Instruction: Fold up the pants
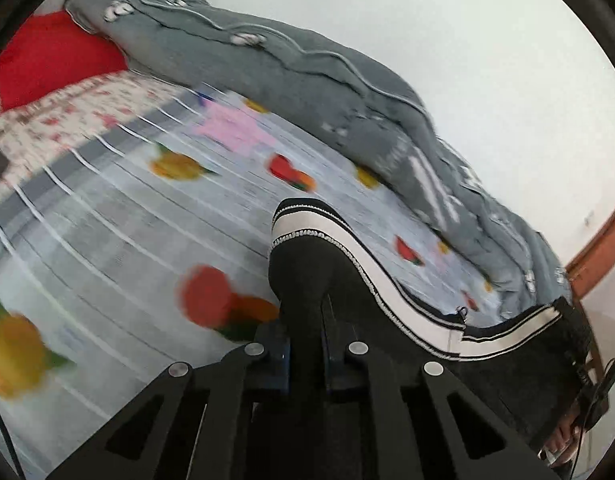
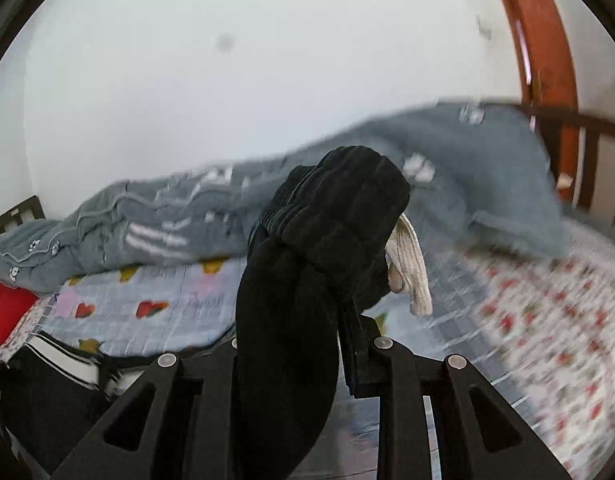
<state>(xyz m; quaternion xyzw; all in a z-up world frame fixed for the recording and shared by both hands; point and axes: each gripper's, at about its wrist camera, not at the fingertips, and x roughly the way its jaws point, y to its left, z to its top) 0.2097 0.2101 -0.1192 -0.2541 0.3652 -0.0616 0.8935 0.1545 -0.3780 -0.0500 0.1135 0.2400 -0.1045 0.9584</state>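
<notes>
While both grippers carry the black pants (image 1: 307,264) clear of the bed, the garment hangs between them and is not yet laid flat; the left gripper (image 1: 305,320) is clenched on a striped edge, white band with beaded trim, that rises from between its fingers and trails off to the right; the right gripper (image 2: 343,320) is closed on a bunched ribbed end of the same pants (image 2: 347,208), with a white drawstring (image 2: 411,268) dangling just beside the fold of cloth. Below lies the fruit-print quilt (image 1: 147,208), with a rumpled grey duvet (image 1: 307,68) heaped along the wall side, a red pillow (image 1: 51,56) at the head, and a floral sheet (image 2: 547,320) toward the near edge. Likely faults from here: the right-hand hold takes a thick wad rather than a clean edge, so layers may slip out unevenly when tension is applied; the loose drawstring may be trapped inside the fold or snag on a finger; the blur in both views suggests fast motion, so the slack middle could twist or land creased; set down too near the wall, the pants would lodge against the grey duvet and not lie flat; unequal height of the two holds would misalign the legs.
</notes>
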